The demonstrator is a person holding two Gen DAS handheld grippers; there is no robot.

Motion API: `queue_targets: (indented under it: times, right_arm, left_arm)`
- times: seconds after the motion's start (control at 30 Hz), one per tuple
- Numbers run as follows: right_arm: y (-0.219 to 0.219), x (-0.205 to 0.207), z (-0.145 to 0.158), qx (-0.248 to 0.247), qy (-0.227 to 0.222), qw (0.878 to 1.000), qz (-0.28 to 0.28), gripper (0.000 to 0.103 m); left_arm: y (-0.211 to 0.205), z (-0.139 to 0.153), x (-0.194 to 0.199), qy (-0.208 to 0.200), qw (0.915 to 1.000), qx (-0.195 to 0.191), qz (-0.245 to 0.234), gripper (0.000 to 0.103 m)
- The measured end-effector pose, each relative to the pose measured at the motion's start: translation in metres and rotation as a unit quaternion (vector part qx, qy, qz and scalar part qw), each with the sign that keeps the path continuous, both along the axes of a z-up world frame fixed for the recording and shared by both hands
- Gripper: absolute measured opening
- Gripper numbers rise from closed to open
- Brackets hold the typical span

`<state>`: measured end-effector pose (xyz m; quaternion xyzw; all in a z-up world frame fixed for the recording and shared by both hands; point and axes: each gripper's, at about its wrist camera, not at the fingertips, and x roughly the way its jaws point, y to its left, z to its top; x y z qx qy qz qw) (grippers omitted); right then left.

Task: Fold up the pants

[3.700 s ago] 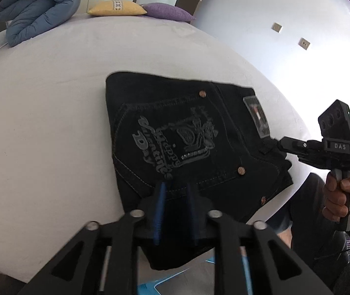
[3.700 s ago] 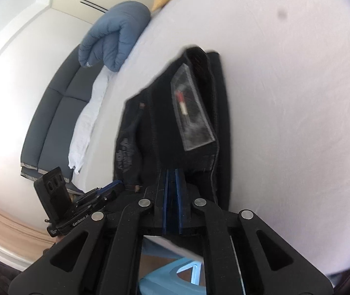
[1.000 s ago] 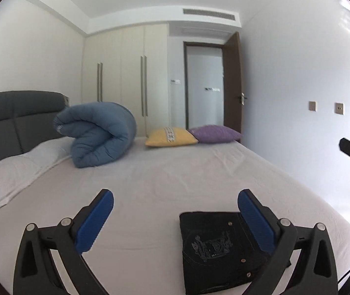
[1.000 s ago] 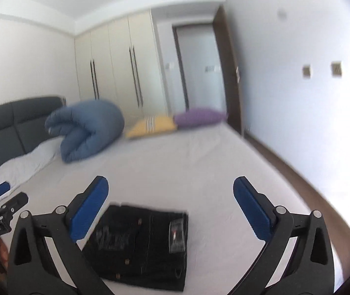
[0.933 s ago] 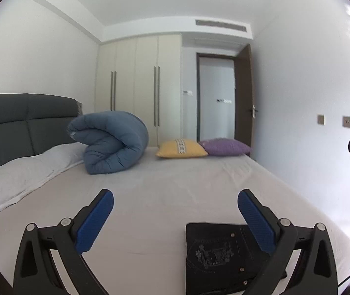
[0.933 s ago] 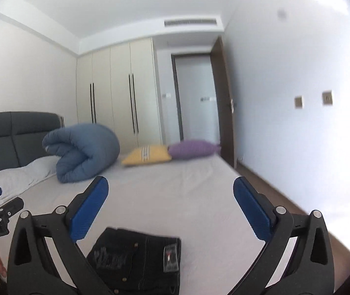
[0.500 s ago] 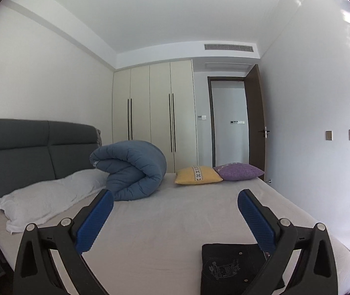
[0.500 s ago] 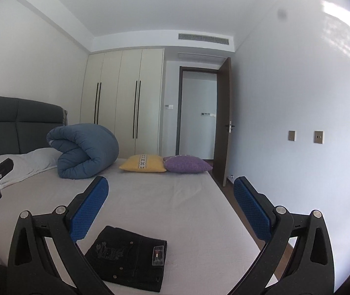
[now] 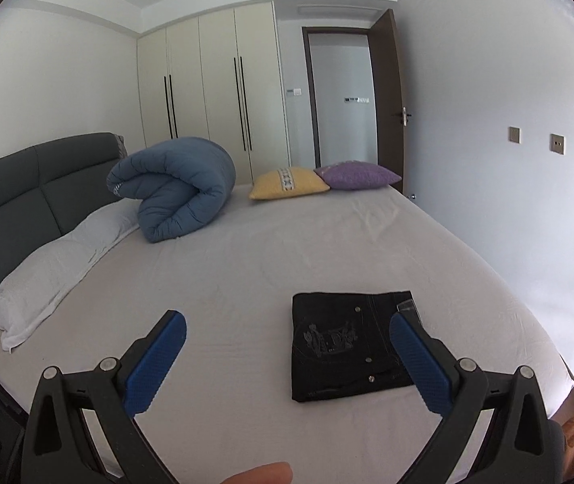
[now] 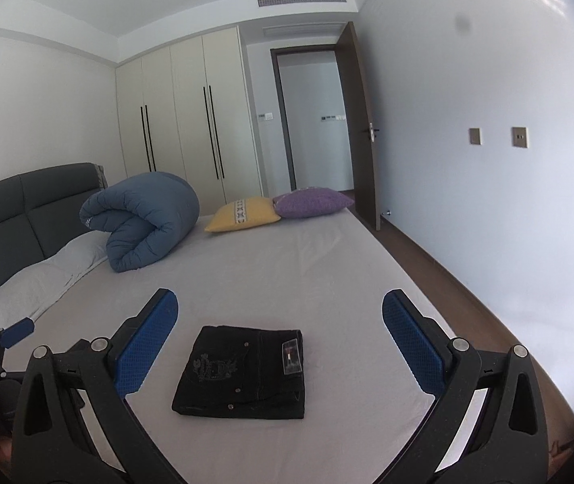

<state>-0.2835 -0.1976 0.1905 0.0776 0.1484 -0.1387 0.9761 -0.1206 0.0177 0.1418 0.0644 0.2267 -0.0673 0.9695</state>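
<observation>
On the white bed [image 10: 271,266], near its foot edge, lying flat as 1 compact dark rectangle: the folded pants [image 10: 242,371], pocket embroidery and a clear tag facing up, touching nothing but the sheet.

Taking up the far half of the mattress: 1 rolled blue duvet [image 10: 142,220], 1 long white pillow [image 10: 41,278] along the grey headboard [image 10: 17,205], 1 yellow cushion [image 10: 242,209] and 1 purple cushion [image 10: 311,202] sitting side by side, edges touching.

Hovering above the bed, well apart from the cloth: the right gripper [image 10: 273,339], its 2 blue-padded fingers [image 10: 146,341] spread wide, gripping nothing, the pants showing in the gap between them, nearer the left pad.

Hanging likewise clear of the sheet: the left gripper [image 9: 287,367], its 2 fingers [image 9: 154,367] also spread wide and holding nothing, the pants appearing toward the right pad, which is overlapping the folded bundle's right edge in that view.

Peeking in at the bottom edge of the left view: 1 fingertip [image 9: 263,474] of the person.
</observation>
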Motion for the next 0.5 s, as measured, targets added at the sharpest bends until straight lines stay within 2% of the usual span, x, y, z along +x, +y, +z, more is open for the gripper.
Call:
queue_targets:
  times: [0.1,0.37,0.5]
  right_arm:
    - [-0.003,0.012,-0.016,0.012,0.029,0.999,-0.007,0.103]
    - [-0.008,0.047,-0.064,0.014,0.127,0.991,-0.027,0.103]
    - [-0.009,0.059,-0.079,0.021,0.151,0.988,-0.029,0.103]
  left_arm:
    - [-0.005,-0.013,0.006,0.027,0.9996,0.007,-0.003,0.103]
    - [0.002,-0.045,0.027,0.103,0.9944,0.002,0.026,0.103]
    - [0.008,-0.052,0.032,0.122,0.9918,-0.006,0.037,0.103]
